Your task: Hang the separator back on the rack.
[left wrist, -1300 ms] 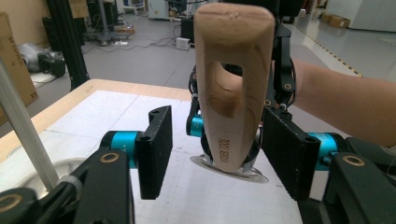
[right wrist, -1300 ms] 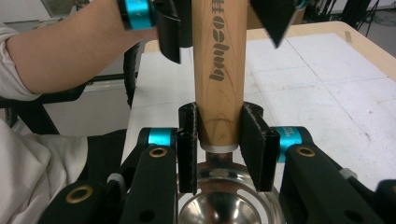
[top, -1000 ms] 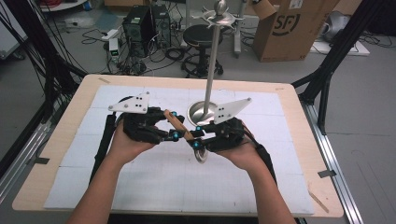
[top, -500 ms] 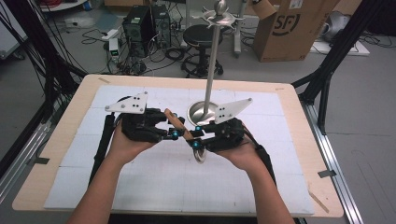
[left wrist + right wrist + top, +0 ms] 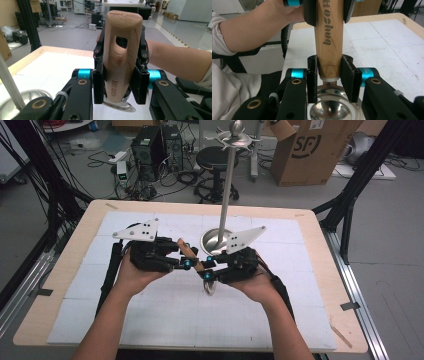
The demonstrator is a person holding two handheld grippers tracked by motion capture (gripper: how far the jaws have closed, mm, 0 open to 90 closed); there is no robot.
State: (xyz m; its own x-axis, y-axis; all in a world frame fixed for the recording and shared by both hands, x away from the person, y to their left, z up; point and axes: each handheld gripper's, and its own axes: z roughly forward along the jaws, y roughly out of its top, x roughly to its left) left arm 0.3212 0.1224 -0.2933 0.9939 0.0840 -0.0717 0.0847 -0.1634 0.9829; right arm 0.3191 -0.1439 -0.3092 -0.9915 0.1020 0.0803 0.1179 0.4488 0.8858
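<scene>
A scoop with a light wooden handle (image 5: 189, 254) and a shiny metal bowl (image 5: 209, 286) is held level above the white mat, between both hands. My left gripper (image 5: 187, 264) is shut on the handle near its slotted free end, and my right gripper (image 5: 206, 268) is shut on it near the metal end. In the left gripper view the handle (image 5: 122, 50) stands upright between the black pads of my left gripper (image 5: 120, 86). In the right gripper view my right gripper (image 5: 329, 75) pinches the handle (image 5: 329, 37) just above the metal bowl (image 5: 329, 110).
A steel stand with a round base (image 5: 212, 243) and a tall pole (image 5: 228, 180) rises just behind the grippers; its base (image 5: 27, 98) lies to the left in the left gripper view. The white mat (image 5: 150, 320) covers the wooden table (image 5: 75, 250). Cables, a stool and a cardboard box (image 5: 310, 150) lie beyond.
</scene>
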